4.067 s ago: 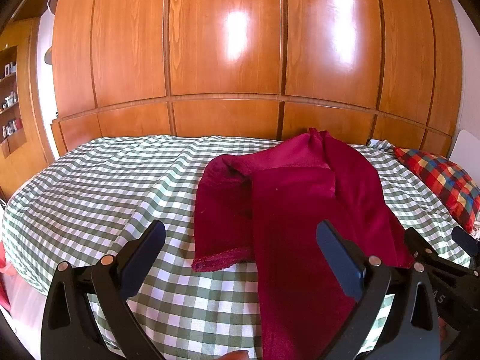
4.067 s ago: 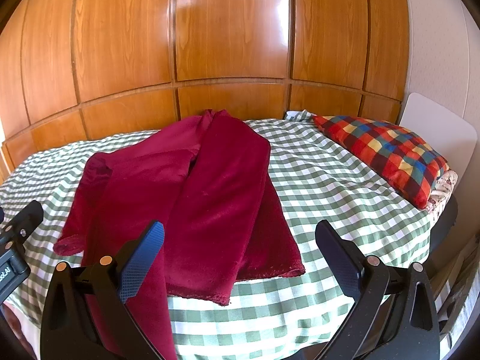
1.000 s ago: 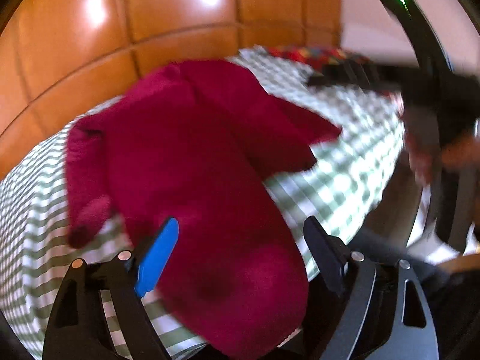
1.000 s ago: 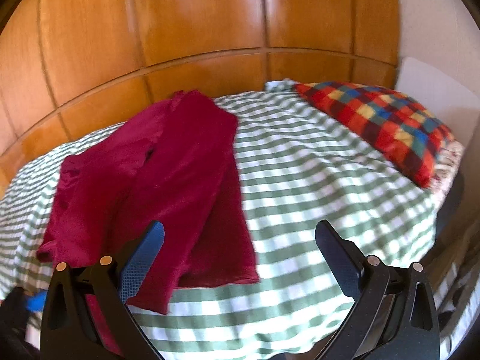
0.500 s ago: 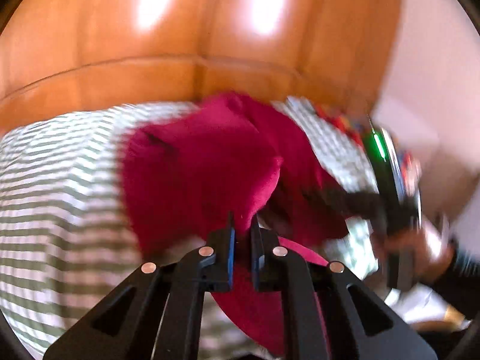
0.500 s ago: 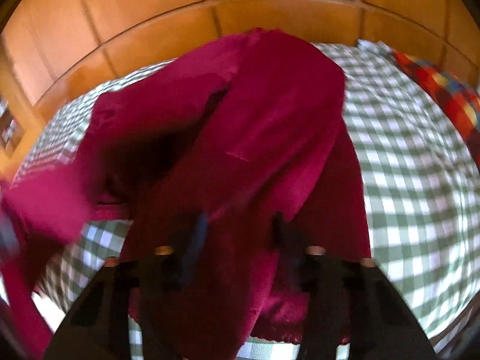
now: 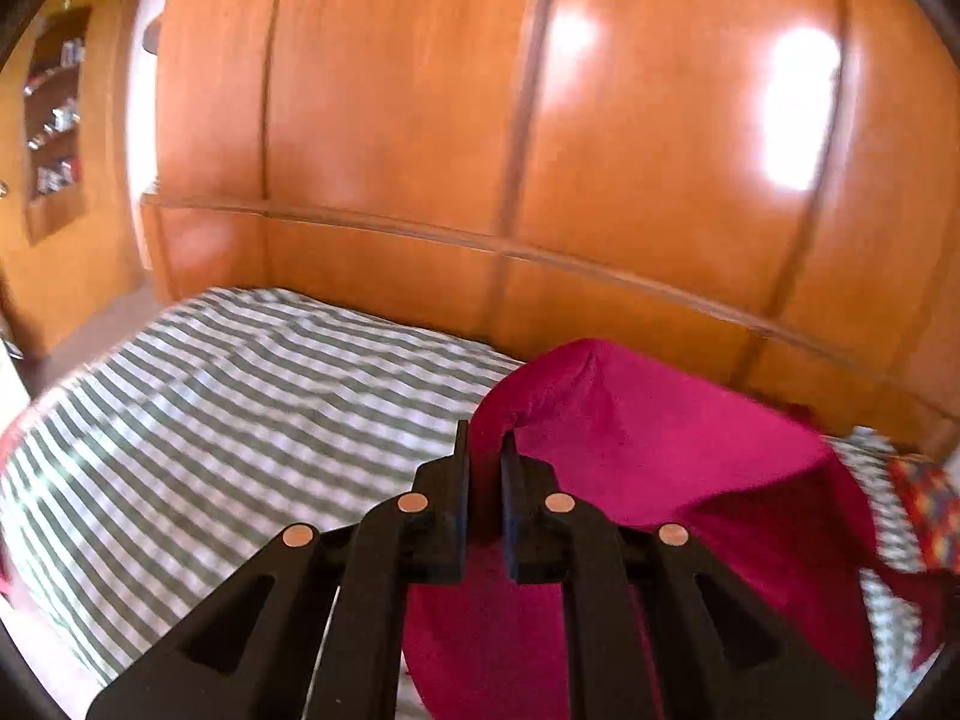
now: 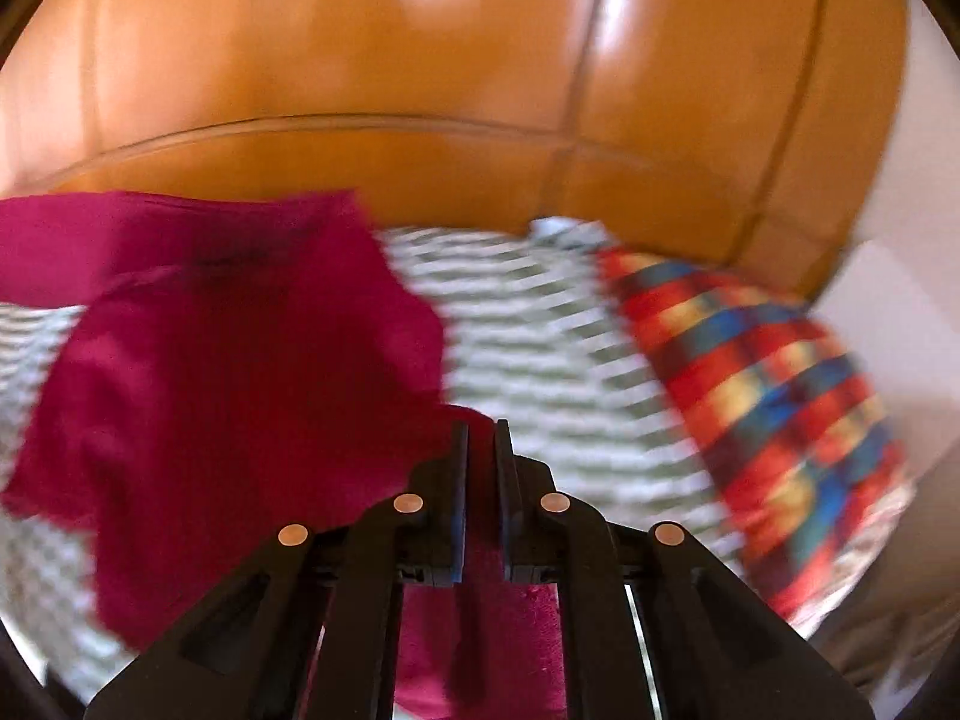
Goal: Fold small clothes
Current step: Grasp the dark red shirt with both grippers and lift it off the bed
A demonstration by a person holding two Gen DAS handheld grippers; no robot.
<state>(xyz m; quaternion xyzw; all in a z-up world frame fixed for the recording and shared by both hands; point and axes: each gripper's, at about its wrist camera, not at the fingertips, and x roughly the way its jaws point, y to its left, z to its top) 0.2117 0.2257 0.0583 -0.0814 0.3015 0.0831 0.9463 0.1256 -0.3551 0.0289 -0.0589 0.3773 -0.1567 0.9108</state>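
A dark red garment (image 7: 648,438) is lifted off the green-and-white checked bed (image 7: 240,384). My left gripper (image 7: 485,450) is shut on a fold of its cloth, which bulges up over the fingertips and hangs down to the right. In the right wrist view the same red garment (image 8: 240,372) spreads to the left, partly raised above the bed (image 8: 528,324). My right gripper (image 8: 479,438) is shut on its near edge, with red cloth pinched between the pads and hanging below them. Both views are blurred by motion.
A glossy wooden panelled wall (image 7: 540,150) runs along the far side of the bed. A red, blue and yellow checked pillow (image 8: 774,384) lies at the right end. A wall niche with shelves (image 7: 54,120) is at the far left.
Both grippers went from wide open to shut on the red garment. The left one swung left and rose with the cloth. The right one lifted its edge off the bed.
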